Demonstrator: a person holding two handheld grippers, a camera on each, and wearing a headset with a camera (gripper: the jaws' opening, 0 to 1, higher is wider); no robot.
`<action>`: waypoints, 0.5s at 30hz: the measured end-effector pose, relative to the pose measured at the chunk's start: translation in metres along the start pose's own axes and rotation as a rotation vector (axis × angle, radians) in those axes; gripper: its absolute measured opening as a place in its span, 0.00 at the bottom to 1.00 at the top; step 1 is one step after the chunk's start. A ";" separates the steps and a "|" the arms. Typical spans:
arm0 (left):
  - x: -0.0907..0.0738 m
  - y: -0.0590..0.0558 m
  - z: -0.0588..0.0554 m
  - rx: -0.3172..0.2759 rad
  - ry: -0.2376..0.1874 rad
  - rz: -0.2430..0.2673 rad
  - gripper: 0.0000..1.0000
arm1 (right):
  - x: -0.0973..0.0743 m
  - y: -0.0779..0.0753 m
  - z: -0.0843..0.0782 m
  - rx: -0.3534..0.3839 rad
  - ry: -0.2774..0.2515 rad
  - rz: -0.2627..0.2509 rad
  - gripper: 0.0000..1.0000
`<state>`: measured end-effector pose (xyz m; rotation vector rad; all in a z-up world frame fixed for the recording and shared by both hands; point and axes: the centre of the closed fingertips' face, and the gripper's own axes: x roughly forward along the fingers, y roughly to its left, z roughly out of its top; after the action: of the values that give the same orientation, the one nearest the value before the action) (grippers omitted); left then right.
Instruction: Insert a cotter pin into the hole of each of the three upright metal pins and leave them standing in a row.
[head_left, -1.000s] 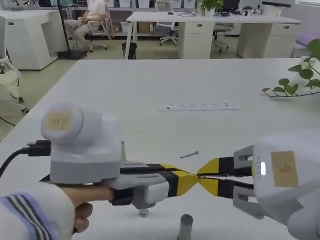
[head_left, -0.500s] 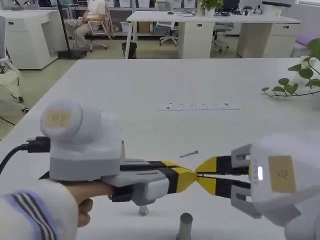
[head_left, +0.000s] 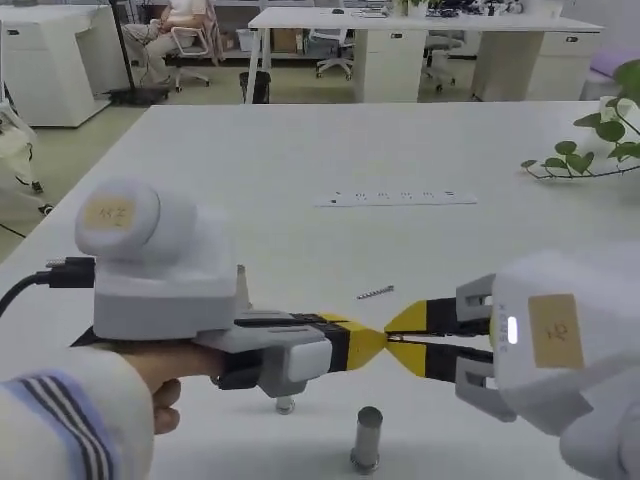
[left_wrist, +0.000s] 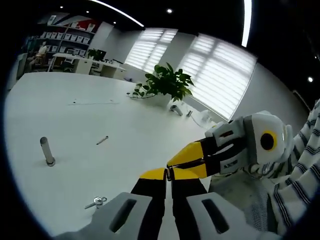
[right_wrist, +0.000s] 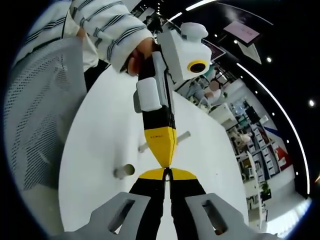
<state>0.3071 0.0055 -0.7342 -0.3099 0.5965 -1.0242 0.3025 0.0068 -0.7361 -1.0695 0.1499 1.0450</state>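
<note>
Meeting tip to tip near the upright pin (head_left: 368, 436), our left gripper (head_left: 378, 338) and right gripper (head_left: 393, 338) both clenched, whether on anything we cannot tell, cotter pin (head_left: 376, 292) lying beyond the upright pin.

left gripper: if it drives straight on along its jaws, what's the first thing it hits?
The right gripper. Its yellow tips sit nose to nose with the left gripper, and they look already in contact, though depth is hard to judge. The upright metal pin stands off that line.
</note>
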 end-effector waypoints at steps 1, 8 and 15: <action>0.000 0.001 0.000 -0.002 -0.001 -0.002 0.00 | 0.000 0.001 0.000 0.000 -0.004 0.004 0.03; 0.001 -0.001 -0.004 0.018 0.007 -0.002 0.00 | -0.001 0.005 -0.001 0.014 -0.013 0.028 0.04; -0.001 -0.002 -0.005 0.028 0.005 -0.006 0.00 | 0.001 0.006 0.002 0.022 -0.029 0.044 0.05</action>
<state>0.3020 0.0056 -0.7367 -0.2849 0.5855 -1.0385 0.2974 0.0093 -0.7392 -1.0348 0.1619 1.0960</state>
